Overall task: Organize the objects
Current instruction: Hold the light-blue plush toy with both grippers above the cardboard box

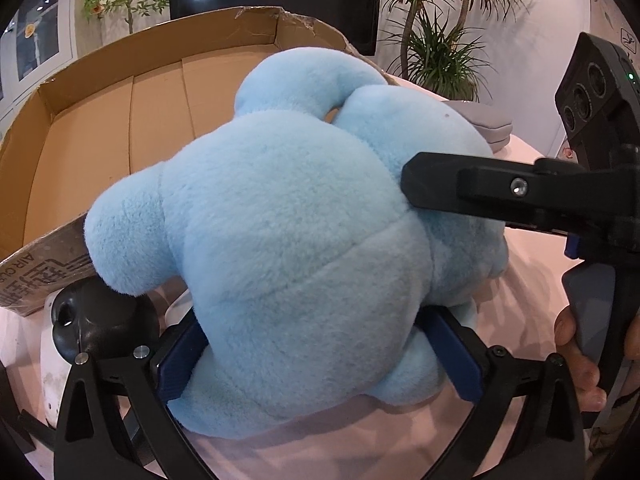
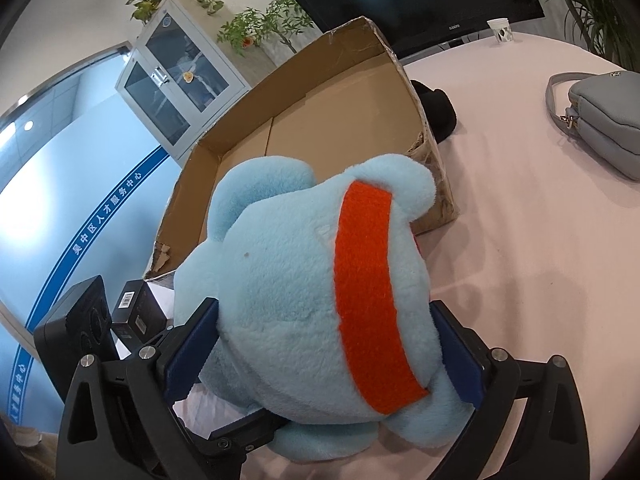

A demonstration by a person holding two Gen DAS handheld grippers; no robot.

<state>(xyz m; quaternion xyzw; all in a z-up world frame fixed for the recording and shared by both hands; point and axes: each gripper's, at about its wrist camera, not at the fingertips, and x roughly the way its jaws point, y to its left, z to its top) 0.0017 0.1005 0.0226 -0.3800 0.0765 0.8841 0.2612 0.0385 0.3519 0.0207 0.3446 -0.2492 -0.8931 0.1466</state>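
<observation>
Blue plush toy (image 1: 288,248) sits on the pink tabletop (image 2: 540,264), against the near edge of the open cardboard box (image 1: 100,128). Orange stripe (image 2: 368,292) across it in the right wrist view.

Left gripper (image 1: 320,356): jaws wide apart, plush between the blue pads; contact cannot be confirmed. Right gripper (image 2: 324,352): likewise wide apart around the plush.

Surroundings: grey handbag (image 2: 604,120) well apart to the right; black item (image 2: 436,112) behind the box, partly hidden. A dark boxed item (image 2: 140,308) and white object (image 1: 52,336) lie beside the plush, mostly blocked. Box interior near side hidden by the toy. Fingers (image 1: 580,360) on the right gripper's handle.
</observation>
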